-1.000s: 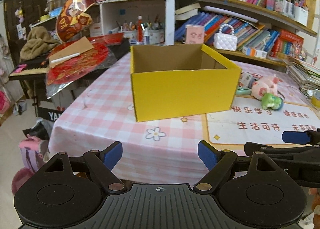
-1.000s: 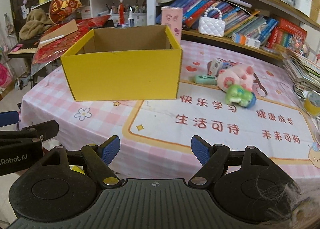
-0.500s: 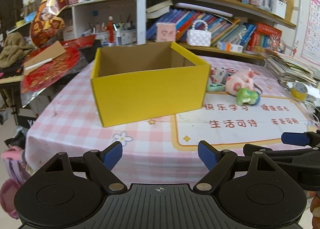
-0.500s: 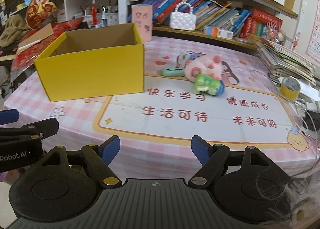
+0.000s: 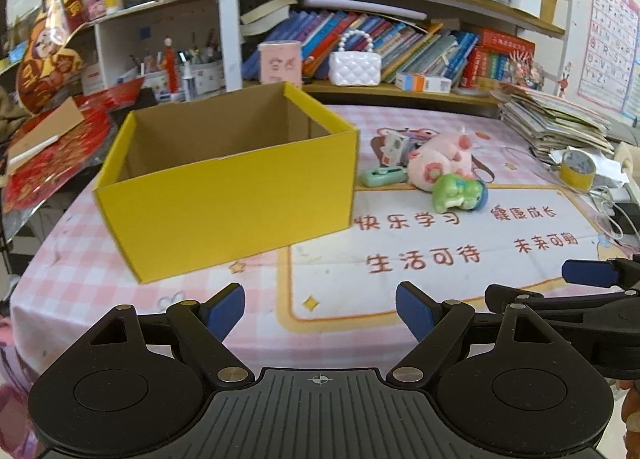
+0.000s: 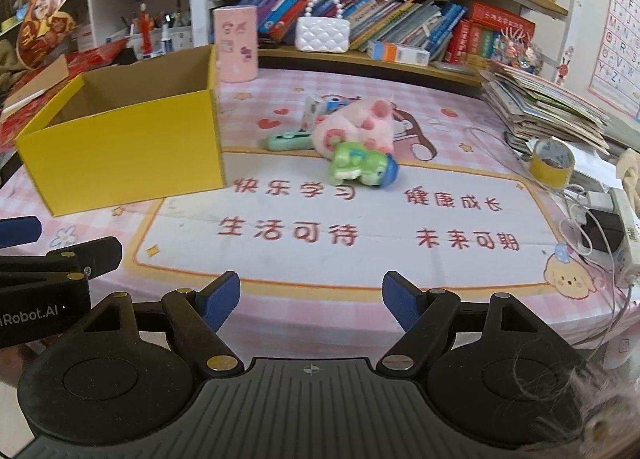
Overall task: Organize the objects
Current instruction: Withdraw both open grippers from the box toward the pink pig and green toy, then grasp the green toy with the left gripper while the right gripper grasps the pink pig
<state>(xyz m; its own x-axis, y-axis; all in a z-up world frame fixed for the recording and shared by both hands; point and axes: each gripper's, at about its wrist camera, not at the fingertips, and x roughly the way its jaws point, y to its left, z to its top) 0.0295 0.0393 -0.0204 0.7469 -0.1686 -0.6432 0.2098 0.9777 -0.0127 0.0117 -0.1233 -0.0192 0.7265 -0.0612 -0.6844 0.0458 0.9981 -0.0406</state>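
Behind the pink plush pig [image 6: 358,127], a small carton [image 6: 314,109] is half hidden; both tongs gape wide, empty.

Table [image 6: 256,107] with pink checked cloth: yellow box [image 6: 128,155] frame left, open and upright. Center: pink plush [image 6: 356,125], green toy [image 6: 360,169], mint cutter [image 6: 288,141] clustered. Right: tape roll [image 6: 552,161], stacked books [image 6: 548,107].

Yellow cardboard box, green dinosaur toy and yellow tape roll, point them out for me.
Yellow cardboard box [image 5: 232,211], left wrist view, its front wall.
Green dinosaur toy [image 6: 356,165], right wrist view, its body.
Yellow tape roll [image 6: 552,167], right wrist view, its outer side.
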